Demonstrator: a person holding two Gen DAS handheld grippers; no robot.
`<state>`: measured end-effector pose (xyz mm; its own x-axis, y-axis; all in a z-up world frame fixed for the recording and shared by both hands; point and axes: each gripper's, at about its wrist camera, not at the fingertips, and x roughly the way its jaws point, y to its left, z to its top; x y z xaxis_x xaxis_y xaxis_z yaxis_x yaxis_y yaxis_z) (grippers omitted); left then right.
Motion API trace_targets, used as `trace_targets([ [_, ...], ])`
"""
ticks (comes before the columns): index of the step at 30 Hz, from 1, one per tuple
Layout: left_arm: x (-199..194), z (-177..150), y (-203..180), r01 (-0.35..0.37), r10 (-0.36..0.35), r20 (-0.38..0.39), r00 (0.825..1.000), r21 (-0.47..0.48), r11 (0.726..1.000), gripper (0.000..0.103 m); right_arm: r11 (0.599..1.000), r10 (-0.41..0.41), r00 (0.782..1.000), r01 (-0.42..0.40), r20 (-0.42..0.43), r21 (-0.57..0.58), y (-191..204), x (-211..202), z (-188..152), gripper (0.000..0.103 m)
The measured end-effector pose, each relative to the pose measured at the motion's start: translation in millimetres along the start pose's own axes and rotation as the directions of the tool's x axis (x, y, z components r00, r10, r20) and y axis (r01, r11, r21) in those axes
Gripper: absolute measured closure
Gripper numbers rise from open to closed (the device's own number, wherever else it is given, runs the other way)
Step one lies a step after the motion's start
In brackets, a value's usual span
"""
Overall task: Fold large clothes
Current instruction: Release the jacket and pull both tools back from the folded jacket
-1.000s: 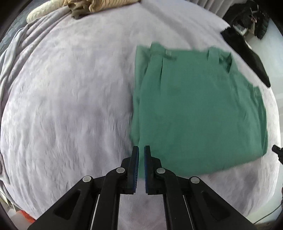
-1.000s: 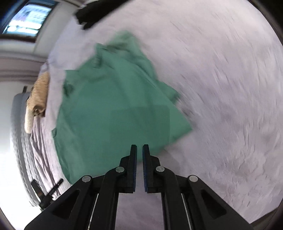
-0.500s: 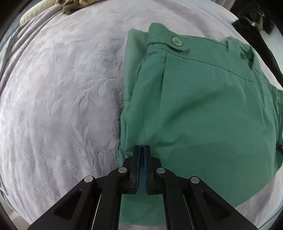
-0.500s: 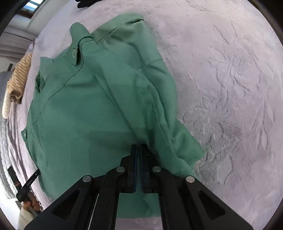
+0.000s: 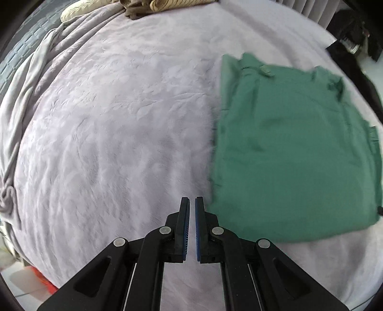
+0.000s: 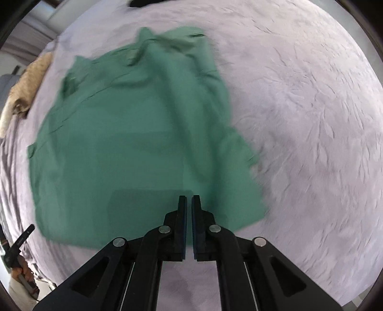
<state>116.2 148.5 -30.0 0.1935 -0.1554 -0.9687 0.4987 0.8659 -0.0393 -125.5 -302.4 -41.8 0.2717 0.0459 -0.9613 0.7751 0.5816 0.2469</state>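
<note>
A folded pair of green trousers (image 5: 294,153) lies flat on a pale lilac embossed bedspread (image 5: 115,134), its waistband with a button tab toward the far side. The left gripper (image 5: 192,203) hangs over bare bedspread just beside the trousers' near left corner, jaws drawn almost together with nothing between them. The right gripper (image 6: 189,201) is poised above the garment's near edge, jaws likewise nearly closed and empty. A beige striped garment (image 5: 165,4) lies at the bed's far edge, and dark clothing (image 5: 354,62) lies beyond the trousers.
</note>
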Motion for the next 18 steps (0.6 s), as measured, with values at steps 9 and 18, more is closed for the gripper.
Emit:
trace_targets([
  [9, 65.3, -24.1, -41.8, -0.068, 0.077, -0.114, 0.990, 0.079, 0.995, 0.098, 0.987, -0.017, 0.995, -0.001, -0.103, -0.164, 55.7, 46.3, -24.4, 0.099],
  [18, 28.9, -58.4, -15.9, -0.055, 0.059, -0.123, 0.991, 0.040, 0.998, 0.098, 0.995, 0.026, 0.991, -0.038, -0.135, -0.089, 30.6, 20.6, -40.6, 0.099],
])
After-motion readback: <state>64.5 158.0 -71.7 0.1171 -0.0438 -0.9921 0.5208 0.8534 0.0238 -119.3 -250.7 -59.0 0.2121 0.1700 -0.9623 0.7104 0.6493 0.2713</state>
